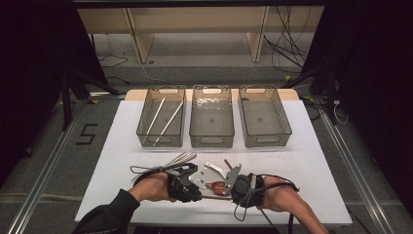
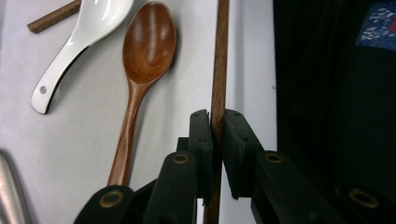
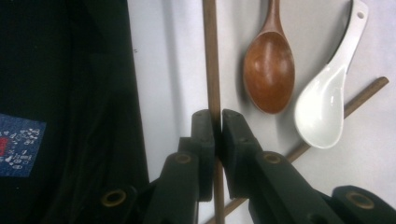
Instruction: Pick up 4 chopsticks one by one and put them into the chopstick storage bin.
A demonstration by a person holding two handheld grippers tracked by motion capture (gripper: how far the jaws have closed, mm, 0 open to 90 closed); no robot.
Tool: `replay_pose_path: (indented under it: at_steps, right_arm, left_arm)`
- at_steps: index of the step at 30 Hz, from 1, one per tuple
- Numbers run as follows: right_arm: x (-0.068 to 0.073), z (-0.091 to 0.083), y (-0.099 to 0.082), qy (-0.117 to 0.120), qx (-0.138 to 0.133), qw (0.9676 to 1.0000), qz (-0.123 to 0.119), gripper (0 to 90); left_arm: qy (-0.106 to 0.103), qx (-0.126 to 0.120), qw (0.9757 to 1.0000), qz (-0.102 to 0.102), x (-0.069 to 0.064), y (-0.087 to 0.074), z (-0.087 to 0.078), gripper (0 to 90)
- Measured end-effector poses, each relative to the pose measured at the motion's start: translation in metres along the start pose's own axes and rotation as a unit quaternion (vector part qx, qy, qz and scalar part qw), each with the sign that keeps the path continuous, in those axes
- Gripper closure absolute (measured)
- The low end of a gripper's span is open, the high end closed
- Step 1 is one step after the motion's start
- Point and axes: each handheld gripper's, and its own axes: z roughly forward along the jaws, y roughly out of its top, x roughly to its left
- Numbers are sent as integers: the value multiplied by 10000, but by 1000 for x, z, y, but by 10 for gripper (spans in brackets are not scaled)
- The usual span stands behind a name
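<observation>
A brown wooden chopstick [image 2: 219, 56] lies along the white table's near edge. My left gripper [image 2: 218, 116] is shut on one part of it, and my right gripper [image 3: 218, 116] is shut on the same chopstick [image 3: 211, 51] from the other side. In the high view the left gripper [image 1: 195, 187] and right gripper [image 1: 231, 190] face each other, with the chopstick [image 1: 214, 197] between them. A wooden spoon [image 2: 147, 51] and a white ceramic spoon [image 2: 79, 42] lie beside it. The bowls of the wooden spoon [image 3: 268, 70] and the white spoon [image 3: 324, 107] lie side by side.
A second brown chopstick [image 3: 364, 95] lies slanted under the white spoon. Metal utensils [image 1: 180, 158] lie left of the spoons. Three clear bins stand in a row at the back: the left bin [image 1: 161, 141] holds two white chopsticks [image 1: 163, 119], then the middle bin [image 1: 211, 141] and the right bin [image 1: 265, 141].
</observation>
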Motion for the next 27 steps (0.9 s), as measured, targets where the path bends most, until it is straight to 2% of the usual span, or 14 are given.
replay_pose_path:
  at_steps: [4, 6, 9, 11, 14, 16, 20, 25, 27]
  right_arm:
    - [-3, -3, -1, 8, -55, 9998, 193, 807]
    - [-5, -5, -2, -33, -43, 9996, 271, 760]
    - [-6, -10, -4, -198, -173, 9987, 437, 684]
    - [-9, -17, -6, -331, -320, 9973, 572, 630]
    - [-14, -30, -11, -560, -599, 9928, 867, 556]
    - [-16, -37, -14, -788, -749, 9887, 1033, 531]
    - [-17, -45, -17, -1012, -898, 9831, 1231, 457]
    - [-23, -46, -24, -1087, -992, 9752, 1654, 393]
    - [-25, -46, -28, -1061, -1015, 9707, 1901, 377]
  left_arm:
    - [22, 36, 10000, 16, 0, -1, -1, 830]
    - [72, 65, 10000, 9, 1, -2, -1, 831]
    - [116, 30, 9999, -22, 3, -4, -5, 832]
    - [163, -24, 9998, -124, 7, -7, -9, 833]
    - [290, -34, 9993, -227, 11, -13, -14, 833]
    - [351, -45, 9989, -323, 14, -16, -17, 833]
    - [468, -41, 9976, -512, 21, -24, -25, 833]
    - [661, -170, 9933, -932, 30, -36, -34, 833]
    - [735, -236, 9913, -1068, 33, -39, -38, 832]
